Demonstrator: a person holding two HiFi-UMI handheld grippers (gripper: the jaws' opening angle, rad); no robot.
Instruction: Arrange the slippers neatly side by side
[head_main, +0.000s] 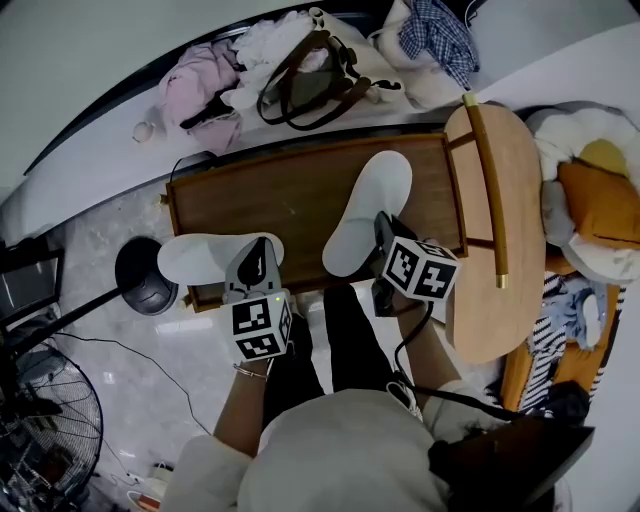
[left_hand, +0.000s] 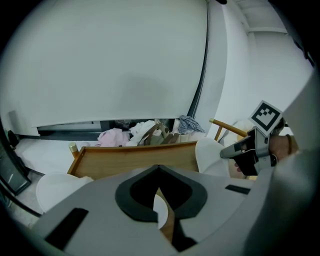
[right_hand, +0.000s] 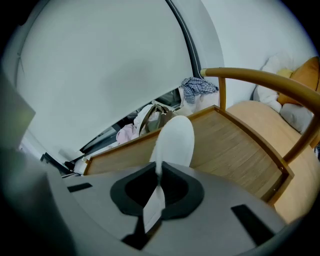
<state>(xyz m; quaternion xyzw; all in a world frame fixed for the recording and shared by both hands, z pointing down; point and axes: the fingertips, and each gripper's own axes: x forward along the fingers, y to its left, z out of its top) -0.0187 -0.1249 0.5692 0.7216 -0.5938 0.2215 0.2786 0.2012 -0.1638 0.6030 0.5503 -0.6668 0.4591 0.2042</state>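
Underfoot, pale marbled floor (head_main: 100, 235), seen from the head view. On it a long wooden tray (head_main: 270, 195) with a raised rim, lying across the frame. To its right, a round wooden chair (head_main: 505, 190) with a curved back rail. Beyond the tray, a heap of clothes (head_main: 200, 85) and a brown-strapped bag (head_main: 305, 80). A standing fan (head_main: 35, 420) at lower left.

Two white slippers, well apart. Right slipper (head_main: 365, 210) lies inside the tray, right of centre, toe pointing away and slightly right. Left slipper (head_main: 195, 255) sits crosswise at the tray's near-left corner, overhanging the rim.

Right gripper (head_main: 381, 224) is at the near end of the right slipper. In the right gripper view its jaws are pinched tight on a thin white strip of that slipper (right_hand: 175, 142).

Left gripper (head_main: 255, 262) is at the left slipper's right end. In the left gripper view its jaw tips meet, with a sliver of white slipper edge in the slot between them.
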